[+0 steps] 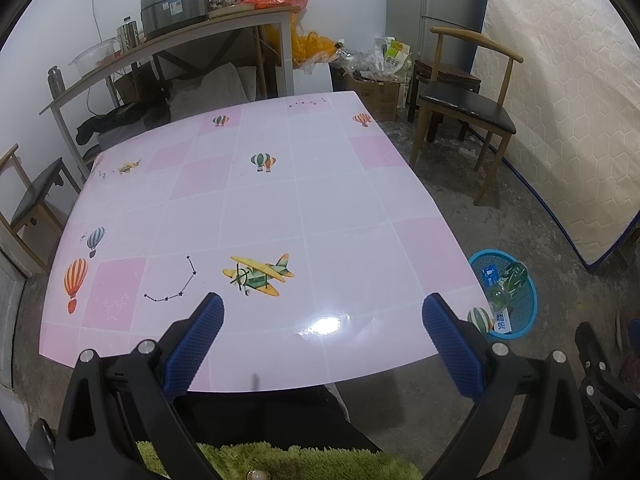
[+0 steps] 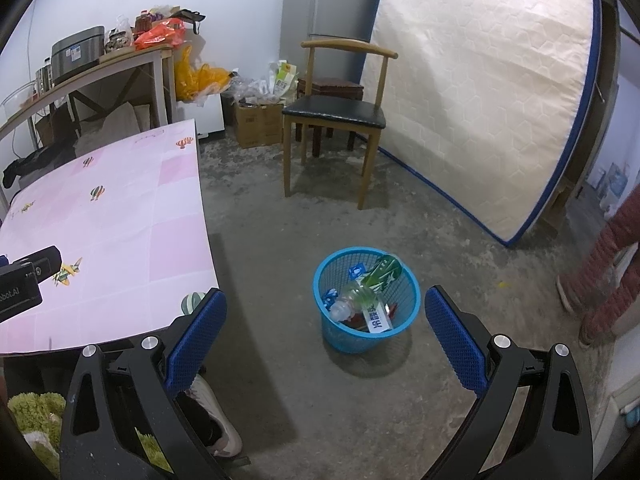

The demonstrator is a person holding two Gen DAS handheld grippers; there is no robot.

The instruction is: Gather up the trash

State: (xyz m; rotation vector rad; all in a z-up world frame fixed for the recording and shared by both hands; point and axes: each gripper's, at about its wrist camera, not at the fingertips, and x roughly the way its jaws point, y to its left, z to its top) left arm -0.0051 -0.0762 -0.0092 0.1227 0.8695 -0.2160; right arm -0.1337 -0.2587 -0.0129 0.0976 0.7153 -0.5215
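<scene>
A blue mesh basket (image 2: 334, 330) stands on the concrete floor right of the table. Inside it lie a clear plastic bottle with a green label (image 2: 366, 286), a white carton with blue print (image 2: 378, 320) and small blue wrappers (image 2: 355, 270). My right gripper (image 2: 326, 304) hovers above the basket, open, nothing between its blue pads. My left gripper (image 1: 323, 312) is open over the near edge of the pink table (image 1: 260, 208), whose top shows only printed planes and balloons. The basket (image 1: 524, 320) also shows at the table's right corner in the left wrist view.
A wooden chair with a black seat (image 2: 334, 114) stands behind the basket. A mattress (image 2: 480, 88) leans on the right wall. A person's leg in red-striped trousers (image 2: 608, 264) is at the right edge. A cluttered shelf (image 1: 168, 40) and boxes (image 2: 258, 124) line the back wall.
</scene>
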